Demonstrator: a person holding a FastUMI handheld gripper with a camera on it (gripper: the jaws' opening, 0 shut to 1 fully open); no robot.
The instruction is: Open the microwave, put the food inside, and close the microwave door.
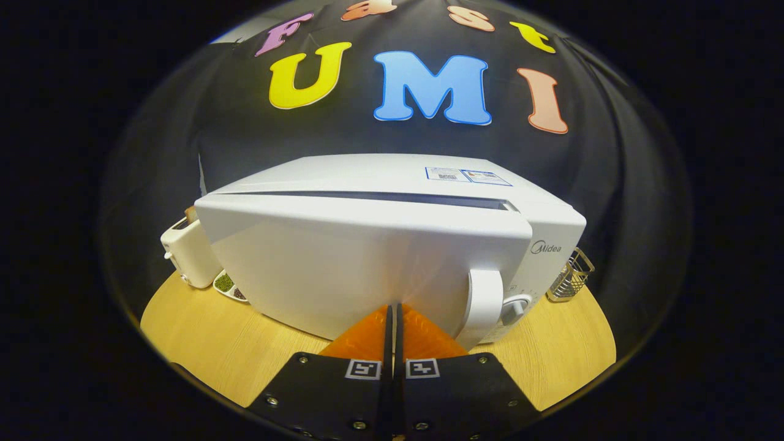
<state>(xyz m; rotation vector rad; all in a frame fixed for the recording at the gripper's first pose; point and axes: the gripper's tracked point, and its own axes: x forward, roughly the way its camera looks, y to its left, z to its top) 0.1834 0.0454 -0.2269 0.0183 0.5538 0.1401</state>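
Microwave (392, 245) is the landmark: sits on the wooden table (202, 349), booth wall behind it. Its door (367, 263) is slightly ajar, with a dark gap showing along the top edge between door and body. My read: this is the closing step, door nearly home. Can't see inside, so I can't tell whether the food is in there.

To the microwave's left: toaster (184, 251), touching or just beside it, with a small dish (228, 286) at its base. To its right: wire rack (572, 275), near the control panel.

On the door: handle (484, 303), with the knob (517, 306) just right of it.

Gripper (392, 312): fingers closed together, holding nothing, tips against or just short of the door face, left of the handle.

Next move: likely a straight push on the door until the top gap closes.
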